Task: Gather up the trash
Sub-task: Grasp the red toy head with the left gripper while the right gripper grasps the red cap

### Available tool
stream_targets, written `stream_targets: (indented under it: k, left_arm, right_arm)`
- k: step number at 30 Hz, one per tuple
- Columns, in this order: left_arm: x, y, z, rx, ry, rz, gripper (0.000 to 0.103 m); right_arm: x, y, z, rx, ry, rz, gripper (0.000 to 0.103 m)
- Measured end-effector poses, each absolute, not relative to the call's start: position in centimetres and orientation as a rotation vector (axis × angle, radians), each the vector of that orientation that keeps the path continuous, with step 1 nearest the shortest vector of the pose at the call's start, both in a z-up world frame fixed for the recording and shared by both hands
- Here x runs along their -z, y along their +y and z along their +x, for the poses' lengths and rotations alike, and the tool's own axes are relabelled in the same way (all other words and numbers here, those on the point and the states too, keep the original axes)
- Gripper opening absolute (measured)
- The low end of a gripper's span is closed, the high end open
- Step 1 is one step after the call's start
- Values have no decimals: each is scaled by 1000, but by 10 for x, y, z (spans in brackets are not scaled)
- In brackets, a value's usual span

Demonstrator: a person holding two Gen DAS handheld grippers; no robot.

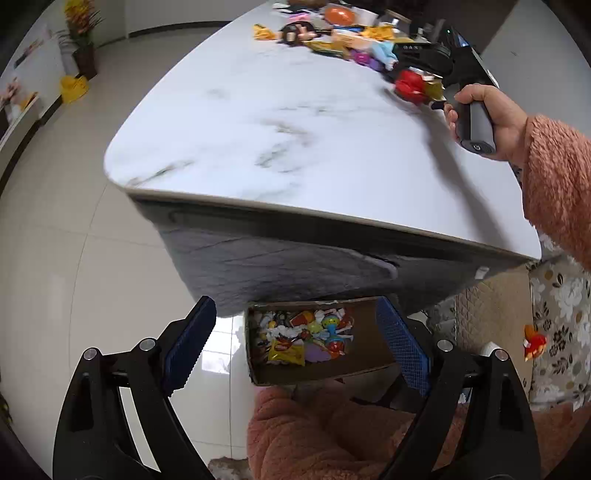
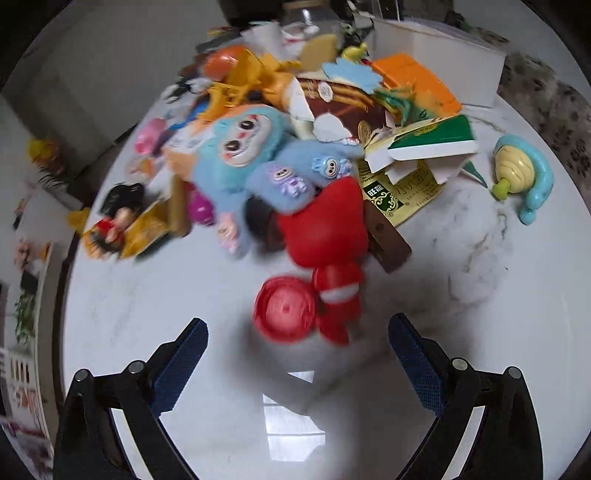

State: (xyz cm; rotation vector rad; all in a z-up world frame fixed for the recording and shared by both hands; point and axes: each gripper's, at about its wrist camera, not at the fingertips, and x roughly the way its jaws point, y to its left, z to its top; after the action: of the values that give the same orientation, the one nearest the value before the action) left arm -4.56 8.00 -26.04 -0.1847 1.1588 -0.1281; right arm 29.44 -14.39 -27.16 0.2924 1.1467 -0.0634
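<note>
My left gripper point(image 1: 295, 339) hangs open and empty above a cardboard box point(image 1: 369, 365) on the floor, below the table's near edge. The box holds several bright wrappers and small toys point(image 1: 306, 336). My right gripper point(image 2: 295, 350) is open over the white marble table point(image 2: 480, 332), just short of a red toy figure point(image 2: 325, 229) and its red round disc point(image 2: 284, 310). Behind them lies a heap of toys and trash: a blue plush point(image 2: 243, 147), a green-and-white carton point(image 2: 432, 144), a yellow-green wrapper point(image 2: 402, 192). In the left wrist view a hand holds the right gripper point(image 1: 417, 79) at the red toy point(image 1: 410, 86).
A blue-and-yellow plastic toy point(image 2: 524, 173) lies apart at the right of the table. A white box point(image 2: 439, 40) stands at the back. A padded grey cover point(image 1: 280, 266) hangs under the table's edge. A floral cushioned seat point(image 1: 557, 321) is at the right, a potted plant point(image 1: 81, 33) at the far left.
</note>
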Motion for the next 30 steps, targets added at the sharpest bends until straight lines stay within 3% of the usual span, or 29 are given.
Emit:
stream_targets:
  k: [2,4,6,12,18,22,30]
  left_arm:
    - [263,85,-44,118,1168,-191,86]
    - [264,87,-41,116,1170,-193,86]
    - [262,87,-36,128,1166,-201,86]
    - [235,71,-8,227,1097,-177,86]
    - [211,28,67,329,1028,-136,86]
    - [230,-26,130,392,1107,-117,86]
    - [251,-134,180,566,1258,-148,86]
  right_arm:
    - [277,-141,302,94,1167,263,88]
    - [277,-139,302,95,1165,229,64]
    - [275,-145,295,63,1152,241,55]
    - [266,-186,236,-42,1159,340,54]
    - [252,-231,163,-118,1153,450,54]
    - [252,-257,136,-131,1175,490,54]
    - [263,-267,106,-154,1208,225,63]
